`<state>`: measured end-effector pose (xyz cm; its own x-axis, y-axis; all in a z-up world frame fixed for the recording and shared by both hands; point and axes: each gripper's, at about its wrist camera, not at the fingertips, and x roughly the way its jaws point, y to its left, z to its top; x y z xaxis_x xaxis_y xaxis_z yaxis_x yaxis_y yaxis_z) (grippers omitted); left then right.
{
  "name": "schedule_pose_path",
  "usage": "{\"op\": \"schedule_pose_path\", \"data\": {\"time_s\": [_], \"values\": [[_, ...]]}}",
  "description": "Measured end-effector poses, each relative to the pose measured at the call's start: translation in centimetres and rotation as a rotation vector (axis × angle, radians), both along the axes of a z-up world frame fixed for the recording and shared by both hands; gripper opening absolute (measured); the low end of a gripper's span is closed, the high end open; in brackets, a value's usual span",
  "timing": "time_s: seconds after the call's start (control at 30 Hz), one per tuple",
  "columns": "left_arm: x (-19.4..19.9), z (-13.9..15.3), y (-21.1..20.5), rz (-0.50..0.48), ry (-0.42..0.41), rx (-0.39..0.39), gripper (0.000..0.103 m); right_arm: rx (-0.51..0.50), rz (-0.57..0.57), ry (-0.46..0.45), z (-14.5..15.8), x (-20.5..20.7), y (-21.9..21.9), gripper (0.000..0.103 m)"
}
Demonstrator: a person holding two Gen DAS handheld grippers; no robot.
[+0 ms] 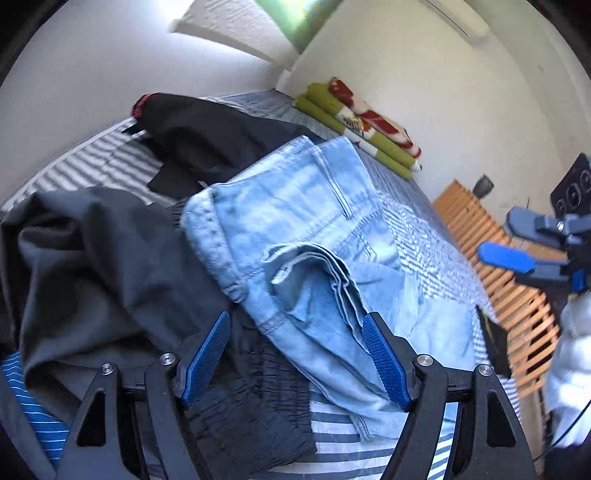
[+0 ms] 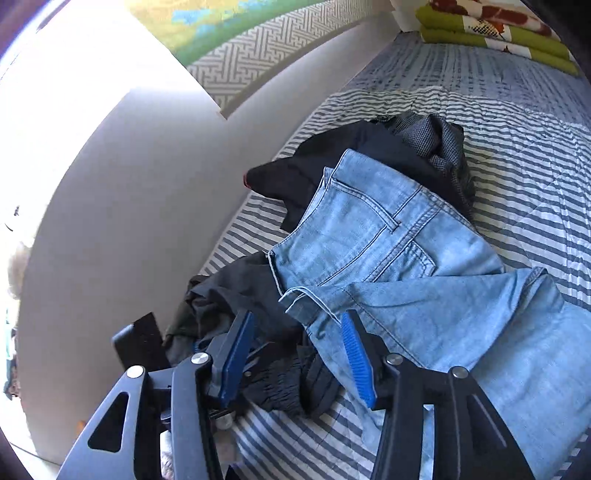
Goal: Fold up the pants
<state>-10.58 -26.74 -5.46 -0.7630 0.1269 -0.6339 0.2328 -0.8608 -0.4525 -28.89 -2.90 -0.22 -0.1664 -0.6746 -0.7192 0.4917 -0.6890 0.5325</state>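
Observation:
Light blue jeans point(image 1: 314, 221) point(image 2: 388, 258) lie folded on the striped bed, on top of dark garments. A folded-over leg end rests across them toward me. My left gripper point(image 1: 295, 315) hovers open over the near edge of the jeans and a black elastic waistband point(image 1: 258, 391); its pads touch nothing. In the right wrist view my right gripper point(image 2: 297, 314) is open just above the jeans' folded hem point(image 2: 306, 299), its pads apart and pressing on nothing. The right gripper point(image 1: 498, 240) also shows at the far right of the left wrist view.
A grey garment point(image 1: 92, 258) and a black one point(image 1: 207, 140) point(image 2: 332, 162) lie under and beside the jeans. A folded green and red blanket point(image 1: 354, 118) point(image 2: 498, 26) sits at the bed's far end. A wooden slatted frame point(image 1: 498, 295) runs along the right side. A white sleeve point(image 1: 569, 362) shows there.

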Motion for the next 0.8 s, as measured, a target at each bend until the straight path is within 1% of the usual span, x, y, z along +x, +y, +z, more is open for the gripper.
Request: {"op": "schedule_pose_path", "data": {"time_s": [0.03, 0.07, 0.13, 0.17, 0.23, 0.27, 0.33, 0.4, 0.43, 0.47, 0.57, 0.63, 0.67, 0.73, 0.8], "values": [[-0.3, 0.0, 0.6, -0.009, -0.010, -0.013, 0.078, -0.006, -0.021, -0.004, 0.4, -0.3, 1.1, 0.049], [-0.6, -0.1, 1.0, -0.010, -0.022, -0.025, 0.078, 0.012, -0.056, 0.011, 0.8, -0.4, 2.6, 0.049], [-1.1, -0.2, 1.5, 0.006, -0.043, -0.056, 0.078, 0.093, -0.117, 0.033, 0.9, -0.9, 3.8, 0.049], [-1.4, -0.3, 1.7, 0.018, -0.054, -0.083, 0.078, 0.110, -0.144, 0.016, 0.0, -1.3, 5.1, 0.049], [-1.9, -0.3, 1.8, 0.048, -0.059, -0.120, 0.078, 0.143, -0.207, -0.071, -2.5, -2.7, 7.4, 0.049], [-2.0, -0.3, 1.8, 0.051, -0.056, -0.133, 0.078, 0.148, -0.231, -0.113, -3.8, -3.3, 8.2, 0.049], [-2.4, -0.1, 2.1, 0.062, -0.056, -0.193, 0.078, 0.161, -0.253, -0.164, -6.4, -4.0, 8.9, 0.049], [-2.5, 0.1, 2.1, 0.069, -0.057, -0.261, 0.078, 0.177, -0.256, -0.190, -8.4, -4.7, 8.4, 0.049], [-2.5, 0.2, 2.1, 0.066, -0.051, -0.277, 0.078, 0.198, -0.253, -0.191, -9.4, -5.1, 7.9, 0.049], [-2.4, 0.3, 1.9, 0.064, -0.040, -0.283, 0.078, 0.227, -0.257, -0.184, -10.2, -5.4, 7.3, 0.049], [-2.6, 0.5, 1.8, 0.057, -0.019, -0.307, 0.078, 0.225, -0.254, -0.220, -12.3, -6.2, 6.4, 0.050], [-3.1, 0.5, 2.1, 0.040, -0.018, -0.336, 0.078, 0.251, -0.261, -0.215, -13.3, -6.4, 6.0, 0.051], [-3.5, 0.4, 2.3, 0.028, -0.016, -0.357, 0.078, 0.252, -0.266, -0.229, -13.9, -6.6, 5.9, 0.051], [-4.2, 0.2, 2.6, 0.004, -0.023, -0.386, 0.078, 0.206, -0.272, -0.292, -15.1, -7.0, 6.2, 0.051], [-4.9, -0.1, 2.3, -0.029, -0.018, -0.354, 0.078, 0.167, -0.285, -0.316, -15.3, -7.2, 6.5, 0.050]]}}
